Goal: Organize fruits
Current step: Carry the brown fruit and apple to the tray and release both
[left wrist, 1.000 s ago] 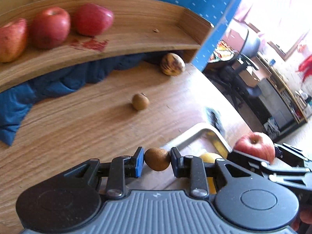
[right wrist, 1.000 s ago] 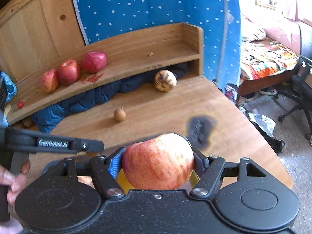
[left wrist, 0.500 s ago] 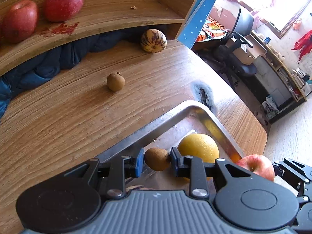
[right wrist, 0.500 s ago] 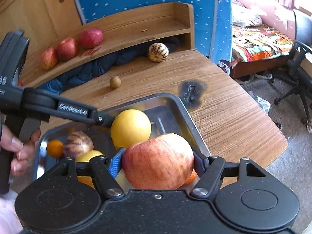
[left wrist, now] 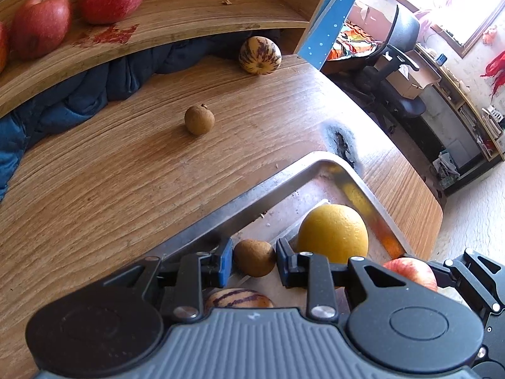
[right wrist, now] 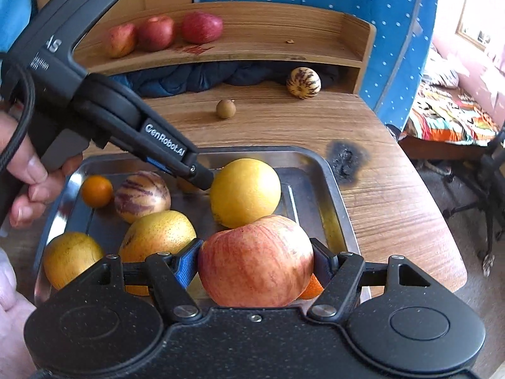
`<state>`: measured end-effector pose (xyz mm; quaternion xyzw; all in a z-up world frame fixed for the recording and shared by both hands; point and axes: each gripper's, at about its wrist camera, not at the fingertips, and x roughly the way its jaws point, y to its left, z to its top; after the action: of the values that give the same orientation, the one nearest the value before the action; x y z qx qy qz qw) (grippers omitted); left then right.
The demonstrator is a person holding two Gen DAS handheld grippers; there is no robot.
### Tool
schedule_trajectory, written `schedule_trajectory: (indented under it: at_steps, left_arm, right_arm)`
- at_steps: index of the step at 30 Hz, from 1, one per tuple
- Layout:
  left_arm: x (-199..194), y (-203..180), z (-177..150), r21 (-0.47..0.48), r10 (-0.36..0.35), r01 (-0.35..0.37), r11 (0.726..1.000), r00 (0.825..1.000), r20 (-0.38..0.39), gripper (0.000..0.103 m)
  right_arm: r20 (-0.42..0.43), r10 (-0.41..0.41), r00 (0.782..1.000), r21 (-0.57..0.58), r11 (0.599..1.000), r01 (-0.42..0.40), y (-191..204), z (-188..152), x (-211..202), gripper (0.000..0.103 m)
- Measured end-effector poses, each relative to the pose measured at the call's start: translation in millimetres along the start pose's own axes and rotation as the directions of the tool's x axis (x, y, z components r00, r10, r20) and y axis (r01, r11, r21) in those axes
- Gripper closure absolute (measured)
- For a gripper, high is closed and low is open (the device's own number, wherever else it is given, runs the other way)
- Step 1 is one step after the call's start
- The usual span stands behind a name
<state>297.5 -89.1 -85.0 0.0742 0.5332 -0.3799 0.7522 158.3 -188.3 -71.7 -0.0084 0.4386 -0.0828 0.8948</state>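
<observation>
My left gripper is shut on a small brown fruit above the far edge of the steel tray. My right gripper is shut on a red-yellow apple over the tray's near right part. In the tray lie a big yellow orange, a striped melon, two yellow pears, and a small orange. On the table sit another brown fruit and a striped melon. Three red apples line the wooden shelf.
Blue cloth is bunched under the shelf. A black burn mark stains the table beside the tray. The table's right edge drops to the floor, with an office chair beyond. A hand holds the left gripper's handle.
Both grippers pulled back from the shelf toward the tray, each keeping its fruit. The tray and its fruits came into full view.
</observation>
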Motion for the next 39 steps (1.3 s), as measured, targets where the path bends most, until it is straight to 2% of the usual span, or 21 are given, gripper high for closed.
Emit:
schedule_trajectory:
  at_steps: [5, 10, 16, 23, 30, 32, 33, 39]
  left_arm:
    - [-2.0, 1.6, -0.4, -0.019, 0.007, -0.007, 1.000, 1.000, -0.002, 0.071]
    - [-5.8, 6.0, -1.7, -0.067, 0.021, -0.021, 0.998, 1.000, 0.006, 0.065]
    - [-22.3, 4.9, -6.2, -0.117, 0.061, -0.055, 0.992, 0.997, 0.050, 0.048]
    - [-47.6, 3.7, -20.6, -0.175, 0.111, -0.092, 0.980, 0.989, 0.099, 0.022]
    - [-78.1, 5.4, -49.2, -0.237, 0.185, -0.154, 0.959, 0.976, 0.116, 0.005]
    - [-85.7, 6.2, -63.0, -0.260, 0.206, -0.172, 0.950, 0.972, 0.110, 0.004]
    - [-89.7, 7.2, -71.5, -0.278, 0.219, -0.174, 0.945, 0.966, 0.139, 0.003]
    - [-106.0, 6.8, -119.2, -0.352, 0.271, -0.222, 0.909, 0.958, 0.097, 0.002]
  right_arm:
    - [-0.003, 0.003, 1.000, -0.042, 0.999, -0.003, 2.5, 0.4, 2.0, 0.031]
    - [-0.008, 0.021, 1.000, -0.073, 0.997, -0.022, 1.5, 0.5, 5.2, 0.031]
    - [0.010, 0.050, 0.999, -0.104, 0.993, -0.049, 0.1, -0.3, -0.3, 0.025]
    - [0.075, 0.064, 0.995, -0.105, 0.993, -0.056, -4.8, -7.5, -24.2, 0.015]
    - [0.117, 0.089, 0.989, -0.089, 0.993, -0.078, -12.2, -19.5, -49.0, 0.004]
    - [0.119, 0.099, 0.988, -0.086, 0.992, -0.089, -13.5, -23.9, -54.7, 0.002]
    - [0.119, 0.104, 0.987, -0.085, 0.992, -0.095, -13.8, -26.3, -57.3, 0.002]
    - [0.111, 0.142, 0.984, -0.094, 0.987, -0.132, -12.7, -41.6, -70.6, 0.001]
